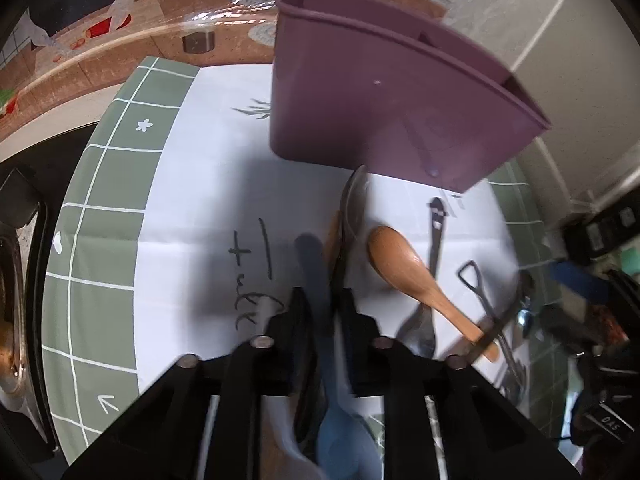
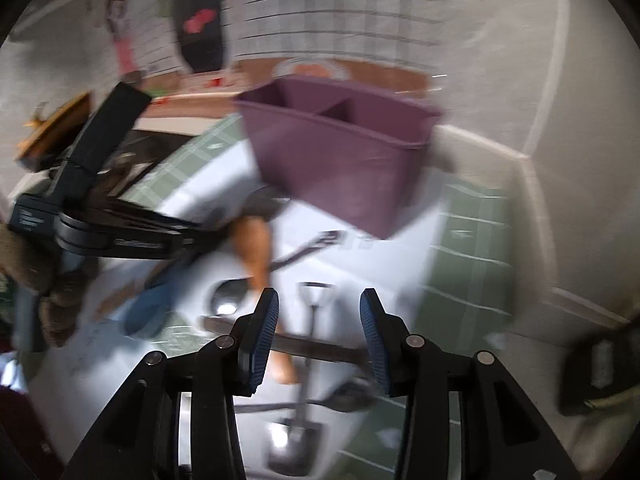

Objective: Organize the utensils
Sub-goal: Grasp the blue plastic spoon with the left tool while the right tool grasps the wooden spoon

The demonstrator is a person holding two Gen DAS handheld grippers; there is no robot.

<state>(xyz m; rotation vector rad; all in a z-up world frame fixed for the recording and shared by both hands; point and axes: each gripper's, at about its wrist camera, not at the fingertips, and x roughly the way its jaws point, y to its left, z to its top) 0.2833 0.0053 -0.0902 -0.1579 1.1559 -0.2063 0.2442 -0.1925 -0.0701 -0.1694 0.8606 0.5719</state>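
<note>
A purple divided utensil holder [image 1: 384, 92] stands on the white and green cloth [image 1: 120, 184]; it also shows in the right wrist view [image 2: 344, 160]. My left gripper [image 1: 322, 300] is shut on a blue spoon [image 1: 316, 276], handle pointing toward the holder, bowl near the camera. A wooden spoon [image 1: 404, 268], a metal spoon [image 1: 354, 204], a dark-handled utensil [image 1: 437, 220] and a shovel-shaped spoon [image 1: 476, 284] lie on the cloth. My right gripper [image 2: 318, 312] is open above the shovel-shaped spoon [image 2: 308, 360]. The left gripper [image 2: 120, 236] shows at the left of the right wrist view.
A patterned wooden counter [image 1: 120, 40] runs behind the cloth. A dark sink or appliance edge [image 1: 24, 240] is at the left. A grey wall [image 2: 520, 60] stands behind the holder. The right wrist view is blurred by motion.
</note>
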